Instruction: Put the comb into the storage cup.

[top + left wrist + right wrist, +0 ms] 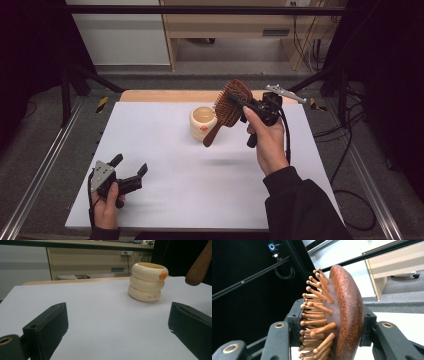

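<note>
A brown wooden hairbrush (231, 105) hangs in the air over the far middle of the white table, its handle slanting down toward a cream ringed cup (202, 123). My right gripper (241, 102) is shut on the brush's head; in the right gripper view the jaws clamp the bristle side and the smooth back of the hairbrush (344, 315). My left gripper (131, 166) rests near the front left of the table, open with nothing between its jaws. In the left gripper view the cup (147, 282) with an orange mark stands ahead, and the brush's handle tip (200, 265) shows at the upper right.
The white table top (160, 150) lies between the two hands. A wooden board edge (160, 95) runs along its far side. Metal rails flank the table, cables (345, 135) hang at the right, and a wooden cabinet (230, 25) stands beyond.
</note>
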The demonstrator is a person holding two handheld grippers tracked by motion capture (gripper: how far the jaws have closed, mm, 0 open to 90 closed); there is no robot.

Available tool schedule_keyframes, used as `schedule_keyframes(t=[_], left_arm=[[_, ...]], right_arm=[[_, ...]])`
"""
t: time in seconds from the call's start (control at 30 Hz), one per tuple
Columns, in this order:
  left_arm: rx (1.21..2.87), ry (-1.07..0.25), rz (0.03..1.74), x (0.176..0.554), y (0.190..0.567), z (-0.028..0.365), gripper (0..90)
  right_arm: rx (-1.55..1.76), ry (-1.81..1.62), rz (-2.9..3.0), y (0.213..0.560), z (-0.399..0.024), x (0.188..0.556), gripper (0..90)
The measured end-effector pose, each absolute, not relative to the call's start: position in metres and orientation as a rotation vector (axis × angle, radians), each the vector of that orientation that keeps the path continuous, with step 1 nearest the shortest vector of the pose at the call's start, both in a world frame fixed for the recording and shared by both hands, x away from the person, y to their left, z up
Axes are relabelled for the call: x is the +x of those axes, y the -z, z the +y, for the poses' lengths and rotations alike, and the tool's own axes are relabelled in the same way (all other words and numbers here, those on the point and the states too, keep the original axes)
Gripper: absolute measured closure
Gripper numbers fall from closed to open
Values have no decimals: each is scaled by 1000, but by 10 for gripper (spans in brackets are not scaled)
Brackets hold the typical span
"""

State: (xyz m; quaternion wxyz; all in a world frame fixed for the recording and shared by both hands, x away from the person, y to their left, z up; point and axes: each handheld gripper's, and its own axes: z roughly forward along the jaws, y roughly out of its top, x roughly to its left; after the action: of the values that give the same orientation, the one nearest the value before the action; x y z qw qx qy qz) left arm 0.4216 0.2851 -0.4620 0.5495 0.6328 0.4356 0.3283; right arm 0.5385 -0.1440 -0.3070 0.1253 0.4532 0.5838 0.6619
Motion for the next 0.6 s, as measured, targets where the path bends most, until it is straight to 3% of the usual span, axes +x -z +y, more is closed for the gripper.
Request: schedule_keyframes(t=[0.6], left_arm=[[1498,-779,1038,422,463,285,31]], right_arm=[[1344,-1898,1690,306,-142,551,510]])
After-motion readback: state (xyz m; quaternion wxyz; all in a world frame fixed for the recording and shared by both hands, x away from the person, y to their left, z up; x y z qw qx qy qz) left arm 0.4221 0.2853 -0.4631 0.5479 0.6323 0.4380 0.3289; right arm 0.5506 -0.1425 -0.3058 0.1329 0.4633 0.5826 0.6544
